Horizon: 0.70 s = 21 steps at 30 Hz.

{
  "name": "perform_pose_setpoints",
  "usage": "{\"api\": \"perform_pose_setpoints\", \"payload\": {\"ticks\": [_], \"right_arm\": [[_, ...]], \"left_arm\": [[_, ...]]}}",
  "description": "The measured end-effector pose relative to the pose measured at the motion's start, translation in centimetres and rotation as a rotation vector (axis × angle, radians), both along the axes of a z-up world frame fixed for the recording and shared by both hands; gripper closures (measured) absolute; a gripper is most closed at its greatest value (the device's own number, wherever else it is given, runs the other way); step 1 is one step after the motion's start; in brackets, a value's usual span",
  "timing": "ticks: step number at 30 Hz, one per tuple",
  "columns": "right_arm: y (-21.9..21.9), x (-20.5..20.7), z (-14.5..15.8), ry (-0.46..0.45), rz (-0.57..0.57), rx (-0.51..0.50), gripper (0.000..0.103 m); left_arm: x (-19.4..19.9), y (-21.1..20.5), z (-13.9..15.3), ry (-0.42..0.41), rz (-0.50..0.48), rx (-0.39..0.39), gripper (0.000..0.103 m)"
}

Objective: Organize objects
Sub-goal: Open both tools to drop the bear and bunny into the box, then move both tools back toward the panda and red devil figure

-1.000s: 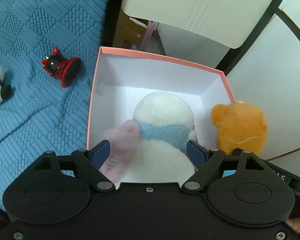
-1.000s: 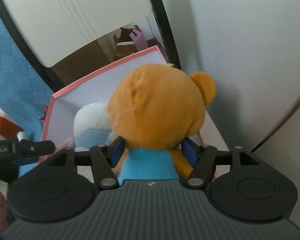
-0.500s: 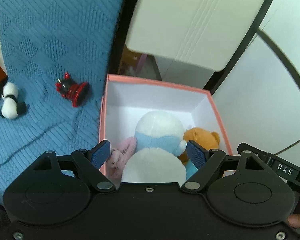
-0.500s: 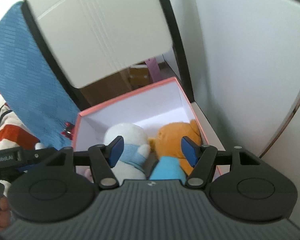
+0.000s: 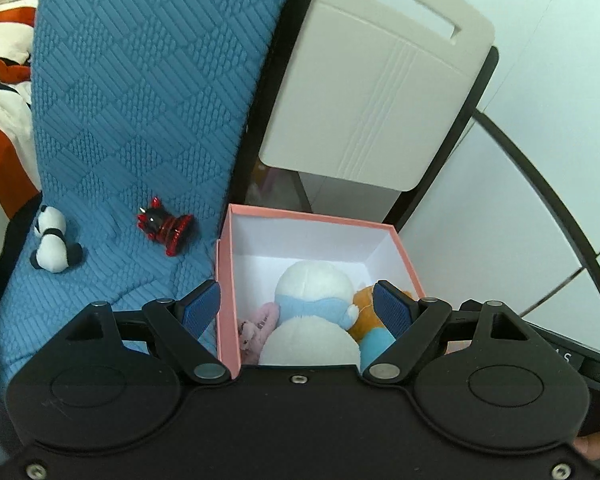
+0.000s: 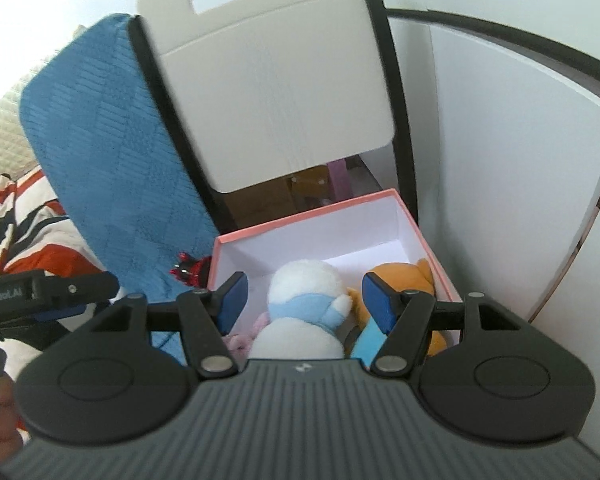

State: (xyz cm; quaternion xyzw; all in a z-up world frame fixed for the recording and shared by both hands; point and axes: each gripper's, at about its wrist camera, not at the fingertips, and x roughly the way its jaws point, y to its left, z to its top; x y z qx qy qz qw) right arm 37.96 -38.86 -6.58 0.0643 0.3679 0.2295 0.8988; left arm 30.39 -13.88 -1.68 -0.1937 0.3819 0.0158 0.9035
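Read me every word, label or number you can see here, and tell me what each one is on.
"S": last letter of white lettering on the right tool's black side bar; the rest is cut off.
"...nRobot.AI": white lettering on the left tool's black side bar, blurred, with its start cut off.
A small emblem on the grey ribbed housing is too small to read.

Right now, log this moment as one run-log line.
left gripper: open, empty | right gripper: open, empty | pink box: white plush, orange bear, pink plush | blue cushion: panda, red figurine

home | blue quilted cushion, striped bedding, plush toys
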Motion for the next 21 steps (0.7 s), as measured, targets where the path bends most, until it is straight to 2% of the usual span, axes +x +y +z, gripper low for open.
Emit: {"api": "perform_pose_setpoints", "payload": {"ticks": [9, 21], "right_arm": [[1.7, -4.5, 1.4, -0.02, 0.022, -0.001, 0.037], [4.5, -11.4, 2.0, -0.043, 0.115, -0.01, 0.037]], "left_arm": [[-4.3, 1.9, 2.4, -0.049, -0.002, 0.013, 0.021], [-11.0, 4.8, 3.5, -0.083, 0.028, 0.027, 0.021]]}}
